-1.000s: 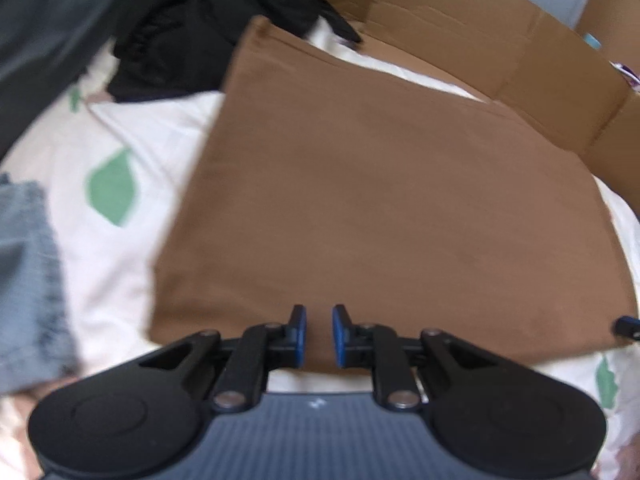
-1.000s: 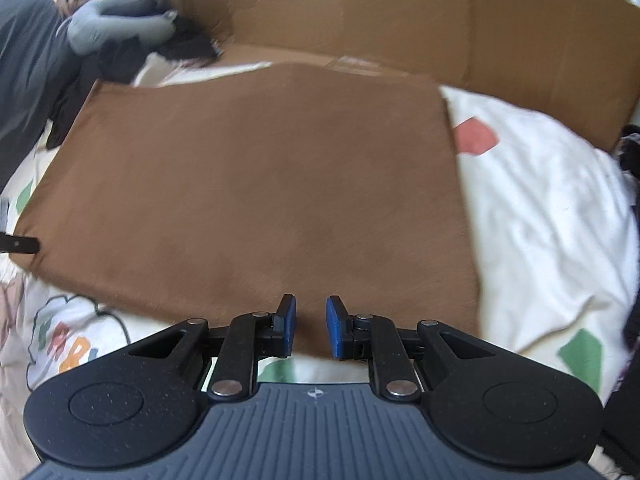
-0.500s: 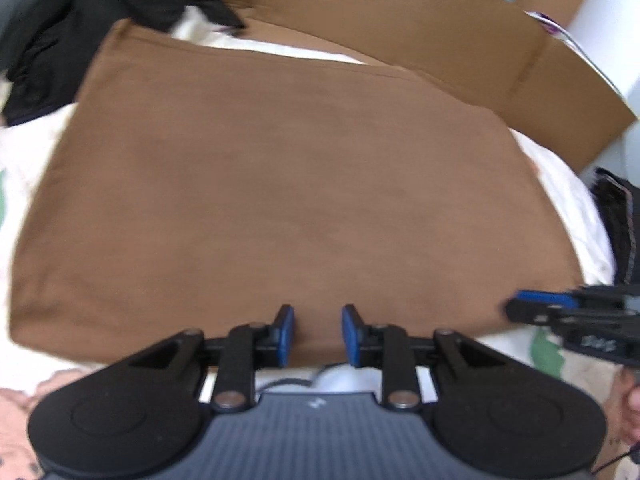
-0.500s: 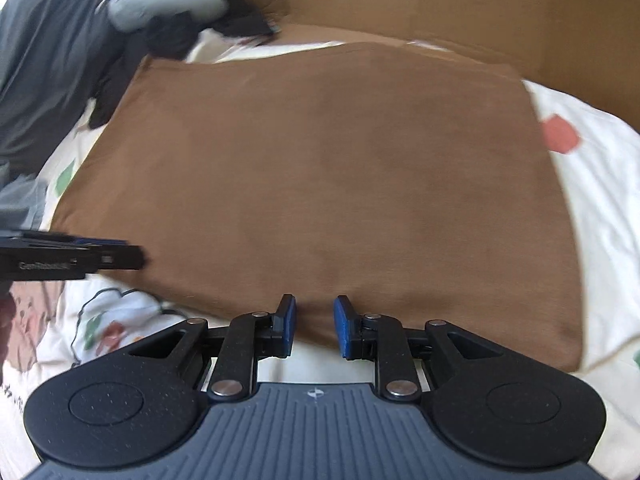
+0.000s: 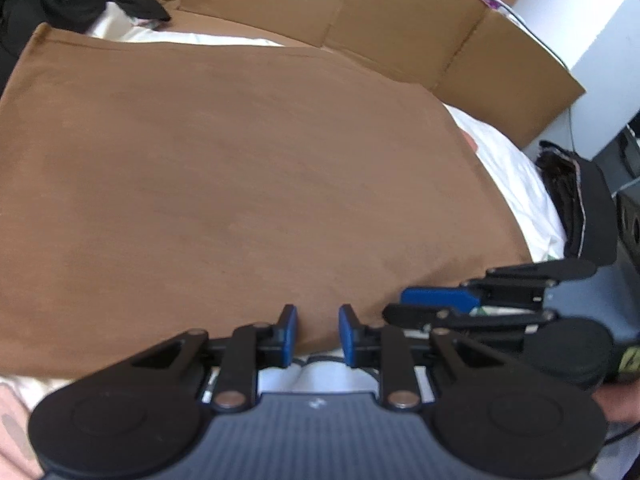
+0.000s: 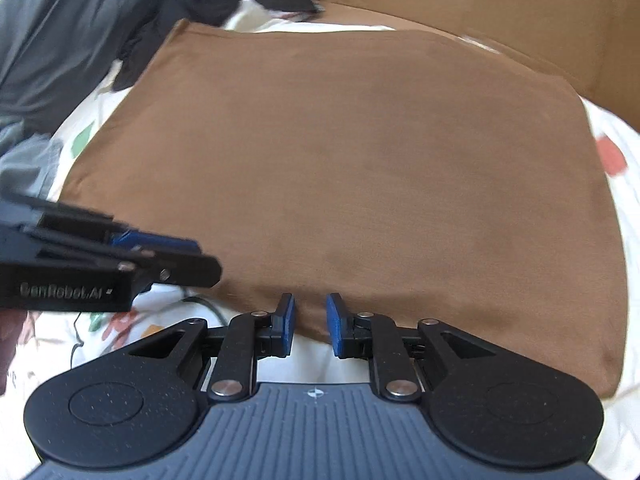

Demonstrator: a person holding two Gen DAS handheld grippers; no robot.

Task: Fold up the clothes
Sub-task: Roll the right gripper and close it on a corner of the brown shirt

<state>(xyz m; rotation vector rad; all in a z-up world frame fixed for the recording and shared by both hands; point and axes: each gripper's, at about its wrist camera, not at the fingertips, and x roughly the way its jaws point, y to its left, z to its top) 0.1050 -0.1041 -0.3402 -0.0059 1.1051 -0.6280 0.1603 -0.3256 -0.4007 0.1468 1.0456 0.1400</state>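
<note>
With the brown garment (image 5: 248, 184) spread flat across the middle of both views, the left gripper (image 5: 318, 330), its jaws having just closed slightly, and the right gripper (image 6: 311, 320) both stand part-open and empty at its near hem, so each should probably pinch that edge squarely before lifting it toward the top of the frame.

White bed sheet (image 6: 600, 208) with little green and red shapes. Tall brown cardboard wall (image 5: 400, 16) standing along the far side of the bed. Heap of black and grey clothes (image 6: 80, 20) in the far left corner. Dark folded stack (image 5: 568, 204) on the right.
</note>
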